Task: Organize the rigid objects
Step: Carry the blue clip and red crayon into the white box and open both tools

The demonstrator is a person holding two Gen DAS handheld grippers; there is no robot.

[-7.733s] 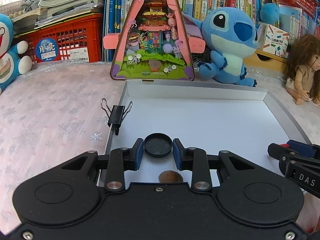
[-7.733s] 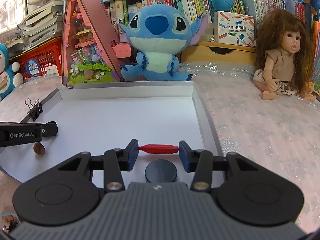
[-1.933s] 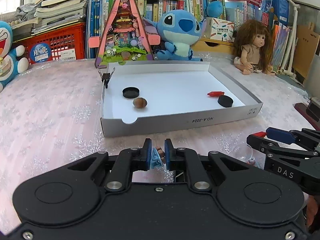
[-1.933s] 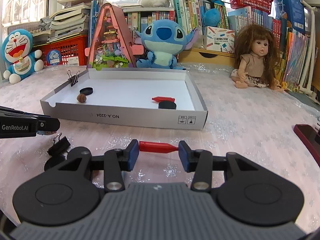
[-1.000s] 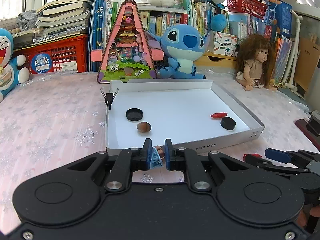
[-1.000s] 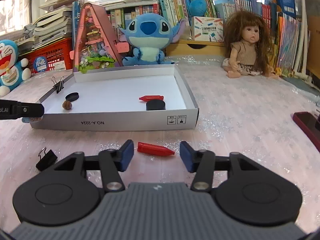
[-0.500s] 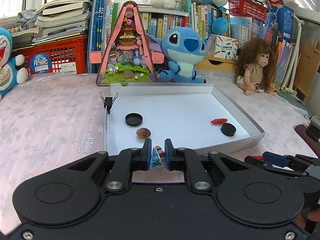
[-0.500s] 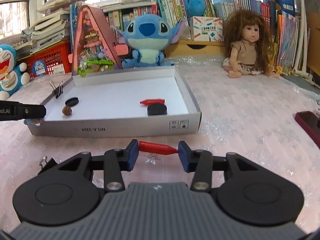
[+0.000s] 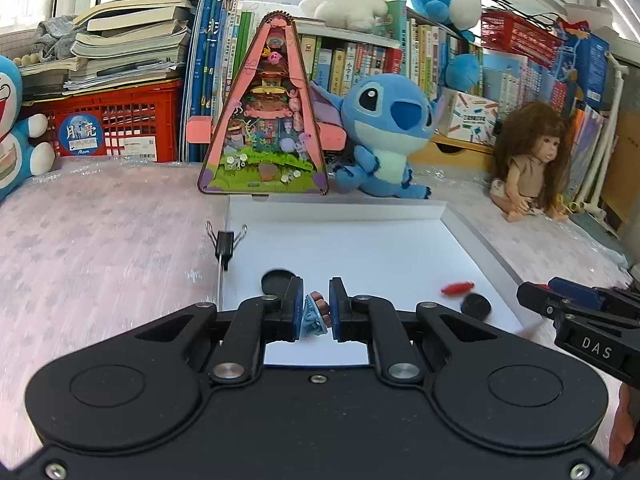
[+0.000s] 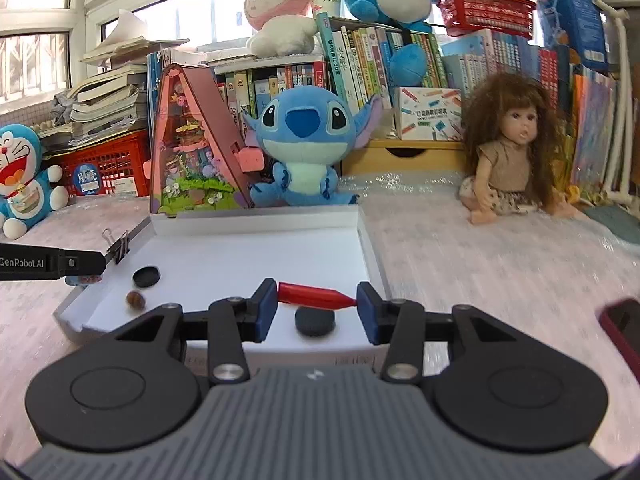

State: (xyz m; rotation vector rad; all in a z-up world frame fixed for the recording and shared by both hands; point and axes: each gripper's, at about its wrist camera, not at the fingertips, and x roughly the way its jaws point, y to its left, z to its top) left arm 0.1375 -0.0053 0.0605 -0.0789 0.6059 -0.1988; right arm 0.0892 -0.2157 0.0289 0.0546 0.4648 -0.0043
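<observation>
L claw (image 9: 315,309) clamps small toy (image 9: 314,314) over white tray (image 9: 400,256).

The tray (image 10: 370,256) sits on the surface (image 10: 480,264), two caps (image 10: 146,276) and a nut (image 10: 136,299) lying inside. A binder clip (image 10: 119,246) grips its left wall. Behind it stand a plush toy (image 10: 304,148) and, to the right, a doll (image 10: 510,152).

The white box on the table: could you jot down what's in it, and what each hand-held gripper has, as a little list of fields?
container: shallow white box on the table, open at the top
inside, left: black round cap, brown nut
inside, right: black disc, red piece
on the left wall: black binder clip
left hand-held gripper: shut on a small blue toy piece, over the box's near edge
right hand-held gripper: shut on a red crayon, held end to end
</observation>
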